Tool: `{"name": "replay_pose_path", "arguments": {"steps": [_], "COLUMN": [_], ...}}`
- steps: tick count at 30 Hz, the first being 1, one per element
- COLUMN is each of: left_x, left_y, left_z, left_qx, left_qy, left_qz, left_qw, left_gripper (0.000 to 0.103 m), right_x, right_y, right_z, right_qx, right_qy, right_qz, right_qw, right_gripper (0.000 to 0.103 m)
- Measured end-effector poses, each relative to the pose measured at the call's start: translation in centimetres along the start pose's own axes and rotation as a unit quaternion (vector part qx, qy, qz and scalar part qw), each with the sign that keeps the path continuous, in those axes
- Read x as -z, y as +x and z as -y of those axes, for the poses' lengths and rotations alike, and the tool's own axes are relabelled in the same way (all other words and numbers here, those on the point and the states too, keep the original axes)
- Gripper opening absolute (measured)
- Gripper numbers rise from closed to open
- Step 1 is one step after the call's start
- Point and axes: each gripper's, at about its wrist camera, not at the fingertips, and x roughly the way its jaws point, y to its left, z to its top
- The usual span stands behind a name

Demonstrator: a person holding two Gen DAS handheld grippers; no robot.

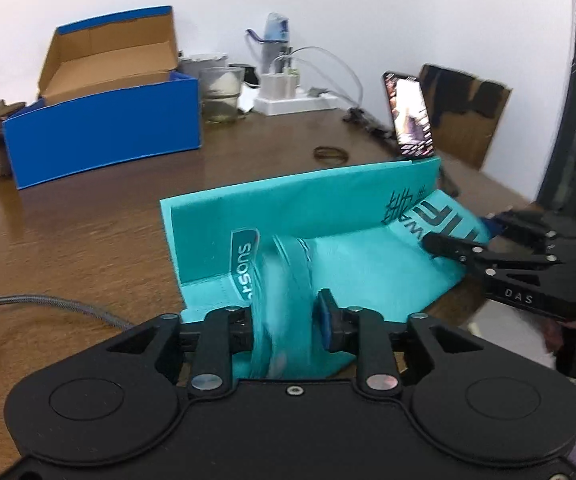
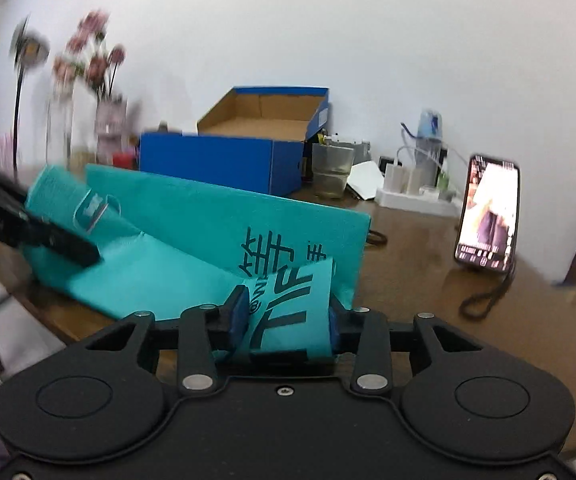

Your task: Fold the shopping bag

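Mid-fold: teal shopping bag (image 1: 288, 208) lies on the wooden table (image 1: 88, 220), far panel standing up ahead of both jaws. Left gripper (image 1: 288, 320) is part-closed, pinching the handle end w/ bag bunched btwn its jaws. Right gripper (image 2: 288, 316) likewise nips the printed end. Next, probably: carry both ends fwd together, keep edges aligned. Blue shoebox (image 1: 104, 128) beyond the left jaws: open, looks empty.

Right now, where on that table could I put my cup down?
Bare wood lies between the blue box and the teal bag, and beside the phone. The back wall is crowded: glasses, power strip, bottle.
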Motion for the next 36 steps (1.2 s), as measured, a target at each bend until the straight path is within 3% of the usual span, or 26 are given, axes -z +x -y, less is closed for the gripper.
{"name": "replay_pose_path", "arguments": {"steps": [3,6,7,11,13,17,20,23,24,25,26,28,30,33,36], "left_x": [0.2,0.0,0.0,-1.0,-1.2,0.5,1.7,2.1,2.3,2.4,2.5,2.6,2.7,3.0,3.1], "left_y": [-1.3,-4.5,-5.8,-8.6,-7.1,-1.6,-0.6,-0.6,-0.7,-0.7,-0.8,-0.8,-0.8,-1.1,-1.4], "left_z": [-1.1,-2.5,-2.4,0.5,2.1,3.8,4.1,4.3,4.4,4.5,4.6,4.8,4.9,5.1,4.9], "left_qx": [-0.015,-0.063,-0.086,-0.097,-0.089,-0.089,-0.101,-0.077,-0.07,-0.071,-0.072,-0.07,-0.064,-0.061,-0.057], "left_qy": [-0.036,-0.074,-0.068,-0.009,0.004,0.027,0.039,0.047,0.048,0.051,0.054,0.056,0.054,0.056,0.06], "left_qz": [0.015,0.066,0.087,0.144,0.135,0.066,0.06,0.062,0.066,0.066,0.066,0.065,0.064,0.064,0.062], "left_qw": [0.9991,0.9931,0.9902,0.9848,0.9869,0.9934,0.9923,0.994,0.9942,0.994,0.9938,0.9938,0.9944,0.9946,0.9946], "left_gripper": [0.048,0.046,0.046,0.046,0.046,0.046,0.046,0.047,0.047,0.047,0.046,0.046,0.045,0.044,0.044], "right_x": [-0.8,-1.0,-0.9,0.0,0.1,0.6,1.0,0.8,1.0,1.2,1.5,1.6,1.3,-0.2,-0.8], "right_y": [-0.1,-0.5,-0.7,-1.7,-1.9,-2.1,-2.3,-3.1,-3.4,-3.8,-4.1,-4.1,-4.8,-5.7,-3.5], "right_z": [-0.8,-1.6,-2.0,-2.9,-2.9,-2.9,-2.5,-1.0,-0.7,-0.5,-0.3,1.3,2.0,0.3,-0.8], "right_qx": [0.005,0.009,0.013,0.02,0.015,0.009,0.003,-0.009,0.008,0.033,0.061,0.07,0.052,0.012,-0.048], "right_qy": [-0.049,-0.075,-0.086,-0.096,-0.086,-0.087,-0.086,-0.056,-0.057,-0.063,-0.078,-0.05,-0.029,-0.053,-0.056], "right_qz": [-0.016,-0.021,-0.019,-0.004,-0.003,0.01,0.027,0.026,0.028,0.03,0.027,-0.005,0.008,0.073,0.052], "right_qw": [0.999,0.997,0.996,0.995,0.996,0.996,0.996,0.998,0.998,0.997,0.995,0.996,0.998,0.996,0.996], "right_gripper": [0.041,0.041,0.041,0.041,0.041,0.042,0.042,0.042,0.042,0.027,0.005,0.0,0.0,0.0,0.0]}}
